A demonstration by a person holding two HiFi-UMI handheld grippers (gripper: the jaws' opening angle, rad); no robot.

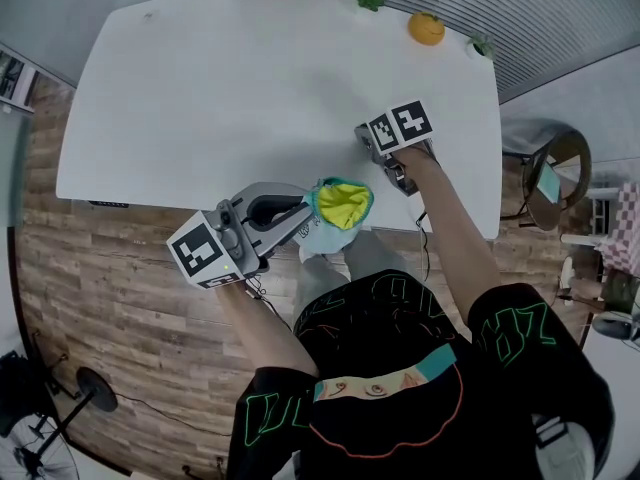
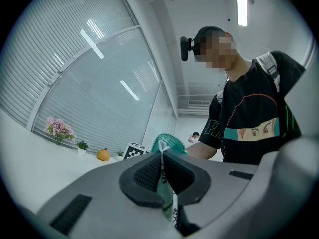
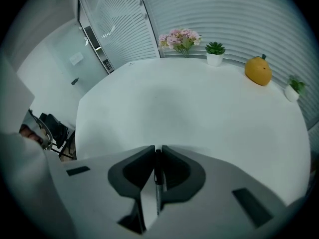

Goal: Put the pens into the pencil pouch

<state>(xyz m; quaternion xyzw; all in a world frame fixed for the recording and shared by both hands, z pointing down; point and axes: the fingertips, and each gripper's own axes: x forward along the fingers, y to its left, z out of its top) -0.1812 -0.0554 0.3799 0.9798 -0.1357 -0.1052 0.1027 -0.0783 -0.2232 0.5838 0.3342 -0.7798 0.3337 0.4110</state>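
Observation:
The pencil pouch (image 1: 341, 203), teal outside and yellow inside, hangs open-mouthed off the near edge of the white table (image 1: 250, 88). My left gripper (image 1: 308, 211) is shut on its rim. In the left gripper view the pouch fabric (image 2: 163, 183) is pinched between the pads and its teal top (image 2: 169, 142) rises behind them. My right gripper (image 1: 368, 140) tilts steeply down over the table near its front right. In the right gripper view its jaws (image 3: 158, 156) are shut on a thin dark pen (image 3: 158, 176) that runs along the gap.
An orange ornament (image 1: 426, 28) and small potted plants (image 3: 215, 53) stand along the table's far edge, with pink flowers (image 3: 180, 38) beside them. A chair (image 1: 555, 168) stands to the right of the table. The person's torso is close behind the pouch.

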